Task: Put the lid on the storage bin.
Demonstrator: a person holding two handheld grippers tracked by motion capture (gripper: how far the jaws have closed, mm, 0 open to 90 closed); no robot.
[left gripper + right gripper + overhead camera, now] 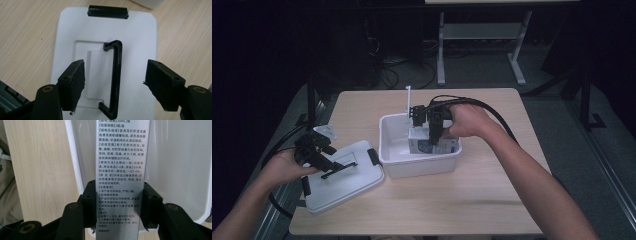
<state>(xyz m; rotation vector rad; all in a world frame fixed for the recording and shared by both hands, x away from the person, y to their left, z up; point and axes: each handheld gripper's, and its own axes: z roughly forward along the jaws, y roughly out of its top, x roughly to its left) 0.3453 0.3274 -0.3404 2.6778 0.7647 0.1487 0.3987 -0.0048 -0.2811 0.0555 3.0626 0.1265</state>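
A white plastic tub (391,150) stands mid-table. Inside it my right gripper (435,134) is shut on a small printed box (424,145); in the right gripper view the box (120,170) is a silver-grey carton with black printed text, pinched between both pads (88,202) over the tub's inside (175,165). The tub's white lid (344,182) lies flat on the table at the left. My left gripper (337,167) hovers open over the lid (140,40), its pads (73,82) on either side of the lid's black handle (116,75) without touching it.
A black latch (108,11) sits at the lid's far end, another (374,156) on the side nearest the tub. A thin white upright piece (408,100) stands behind the tub. Bare wooden tabletop (492,190) lies right and in front. Cables trail from both grippers.
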